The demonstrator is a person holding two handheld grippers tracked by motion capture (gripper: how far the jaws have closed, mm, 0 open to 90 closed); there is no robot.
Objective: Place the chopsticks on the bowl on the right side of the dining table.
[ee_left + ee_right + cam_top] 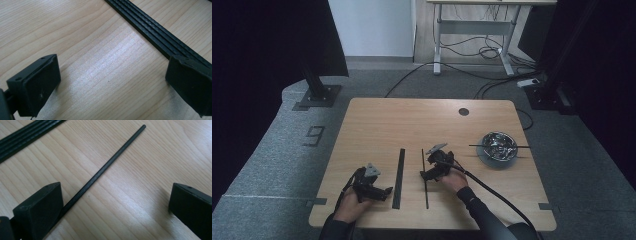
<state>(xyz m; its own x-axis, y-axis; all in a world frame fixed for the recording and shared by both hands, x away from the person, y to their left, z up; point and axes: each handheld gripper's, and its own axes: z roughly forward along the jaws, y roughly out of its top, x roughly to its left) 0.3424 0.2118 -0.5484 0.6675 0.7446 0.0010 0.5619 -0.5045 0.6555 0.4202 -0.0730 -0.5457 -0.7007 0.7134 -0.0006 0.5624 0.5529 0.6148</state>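
Note:
A thin black rod point(424, 177) point(105, 167) lies lengthwise on the wooden table point(377, 125). Left of it lies a wider flat black strip point(399, 177) point(155, 35) with ridges running along it. My right gripper point(426, 175) point(115, 207) is open and held low over the rod, which passes close beside its left jaw. My left gripper point(384, 192) point(112, 87) is open too, just left of the strip, with bare wood between its jaws and its right jaw close to the strip's edge. Neither gripper holds anything.
A shiny metal bowl point(499, 145) sits on a grey plate at the table's right, with another thin black rod point(499, 146) laid across it. A round cable hole point(463, 111) is near the far edge. Cables point(497, 195) trail from the grippers.

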